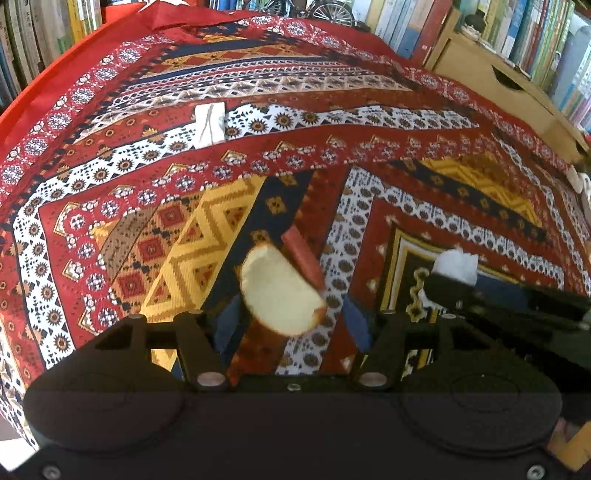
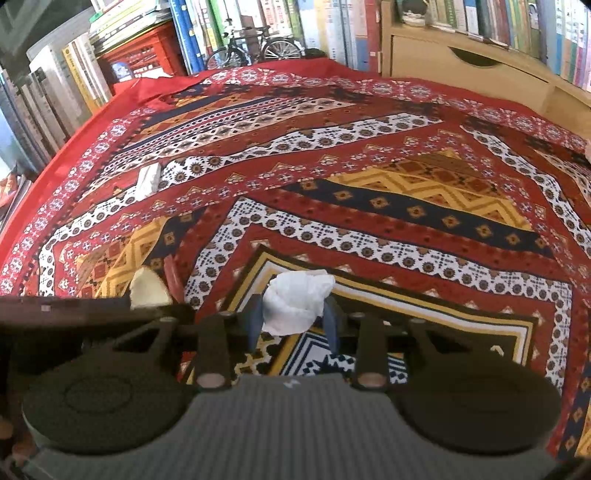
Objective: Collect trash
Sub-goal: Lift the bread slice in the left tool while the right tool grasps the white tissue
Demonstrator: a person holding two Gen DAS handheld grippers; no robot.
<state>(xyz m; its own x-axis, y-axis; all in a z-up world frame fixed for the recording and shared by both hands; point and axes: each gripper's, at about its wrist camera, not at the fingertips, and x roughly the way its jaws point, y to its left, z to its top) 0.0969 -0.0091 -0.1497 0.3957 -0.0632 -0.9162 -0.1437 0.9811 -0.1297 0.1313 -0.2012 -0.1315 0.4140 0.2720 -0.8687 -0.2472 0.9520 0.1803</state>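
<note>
The left claw (image 1: 291, 317) is released: its two blue fingers (image 1: 227, 325) stand apart, and the apple slice (image 1: 280, 291), pale with a red skin, lies between them without a pad pressing on it. The slice looks blurred, and I cannot tell if it rests on the cloth. The right claw (image 2: 293, 321) is clenched on a crumpled white tissue (image 2: 297, 301), with one blue finger (image 2: 254, 326) on each side of it. In the left wrist view this tissue (image 1: 456, 264) is at about 3 o'clock from the slice. The desk is covered by a red patterned tablecloth (image 1: 332, 92). On it, at about 11 o'clock from the slice and well apart, lies a small flat white wrapper (image 1: 210, 125). Books (image 2: 221, 33) and a wooden drawer box (image 2: 461, 70) stand behind the desk.
</note>
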